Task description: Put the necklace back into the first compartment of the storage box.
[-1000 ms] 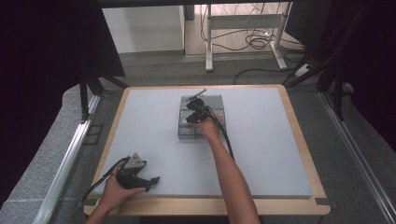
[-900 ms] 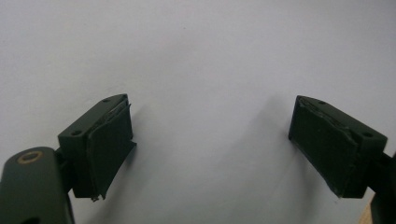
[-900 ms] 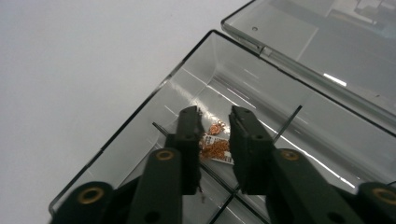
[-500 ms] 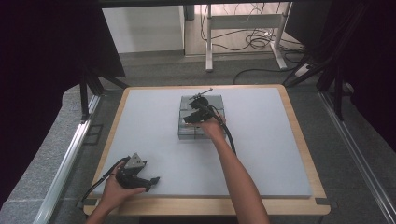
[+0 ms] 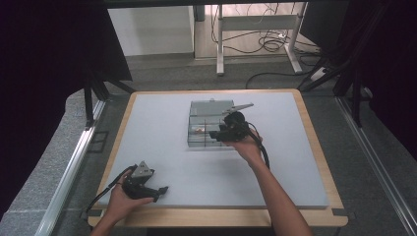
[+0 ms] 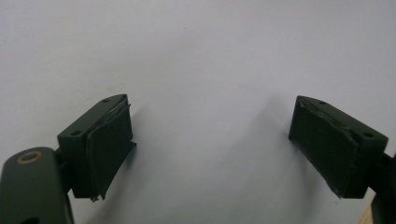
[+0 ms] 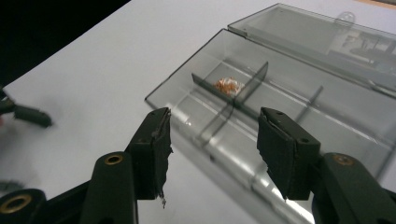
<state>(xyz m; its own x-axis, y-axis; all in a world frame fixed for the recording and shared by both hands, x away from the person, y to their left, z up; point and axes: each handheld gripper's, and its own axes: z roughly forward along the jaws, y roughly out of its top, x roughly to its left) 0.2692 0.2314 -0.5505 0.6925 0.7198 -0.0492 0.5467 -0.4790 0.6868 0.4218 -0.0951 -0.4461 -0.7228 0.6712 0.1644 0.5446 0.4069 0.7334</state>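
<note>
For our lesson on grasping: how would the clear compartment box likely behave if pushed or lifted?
The box looks like thin, stiff plastic, so probably light; a push would likely slide it on the smooth mat. Its lid lies open, so lifting may swing it and spill the small orange piece.

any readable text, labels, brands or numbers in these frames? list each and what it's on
None readable.
Clear divided box: no label or print on its walls or open lid; it holds a small orange-and-white item with no markings legible.
Right gripper and left gripper: plain black pads, no lettering.
White table mat: blank.
</note>
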